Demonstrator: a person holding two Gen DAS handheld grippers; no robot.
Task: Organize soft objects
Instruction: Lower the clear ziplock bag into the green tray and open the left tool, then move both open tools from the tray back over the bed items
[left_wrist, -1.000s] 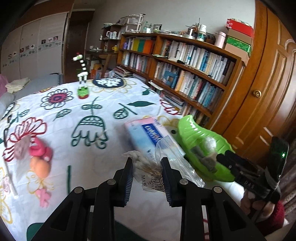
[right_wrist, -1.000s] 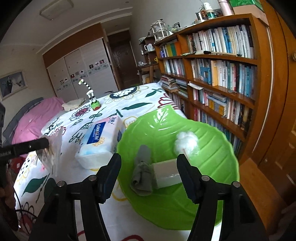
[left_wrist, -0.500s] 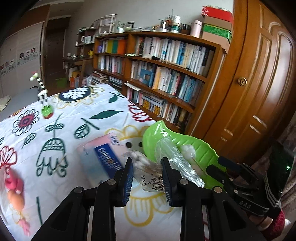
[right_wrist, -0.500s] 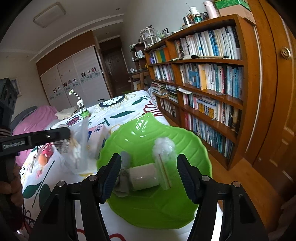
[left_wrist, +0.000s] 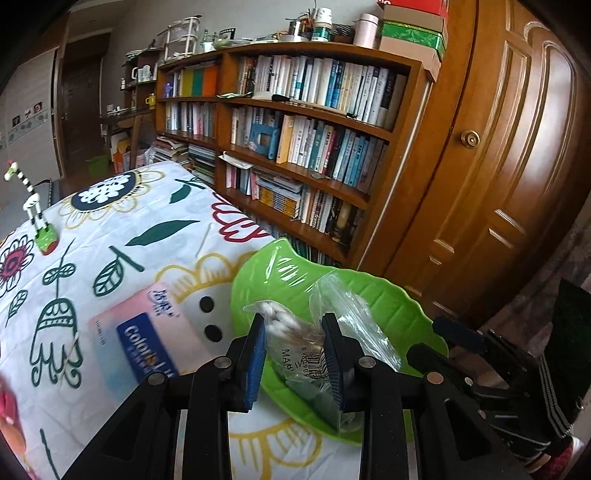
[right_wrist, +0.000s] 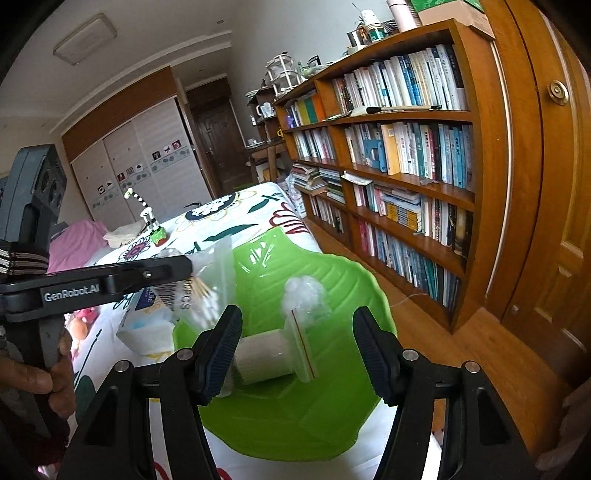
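My left gripper (left_wrist: 295, 354) is shut on a clear plastic bag of cotton swabs (left_wrist: 295, 343) and holds it over the left edge of a green leaf-shaped tray (left_wrist: 399, 314). In the right wrist view the bag of cotton swabs (right_wrist: 207, 288) hangs from the left gripper (right_wrist: 184, 266) above the green tray (right_wrist: 332, 406). The tray holds a bag of cotton balls (right_wrist: 306, 299) and a white roll (right_wrist: 264, 354). My right gripper (right_wrist: 295, 350) is open and empty, just above the tray's near side.
A pack of tissues (left_wrist: 136, 343) lies on the flowered bedspread (left_wrist: 110, 229) left of the tray. A striped giraffe toy (left_wrist: 37, 218) stands farther back. A bookshelf (left_wrist: 314, 147) and wooden door (left_wrist: 517, 166) stand close on the right. Pink toys (right_wrist: 83, 325) lie at the left.
My left gripper has carried the bag of cotton swabs to the right, from over the tissue pack to over the green tray. The right gripper has stayed open near the tray.
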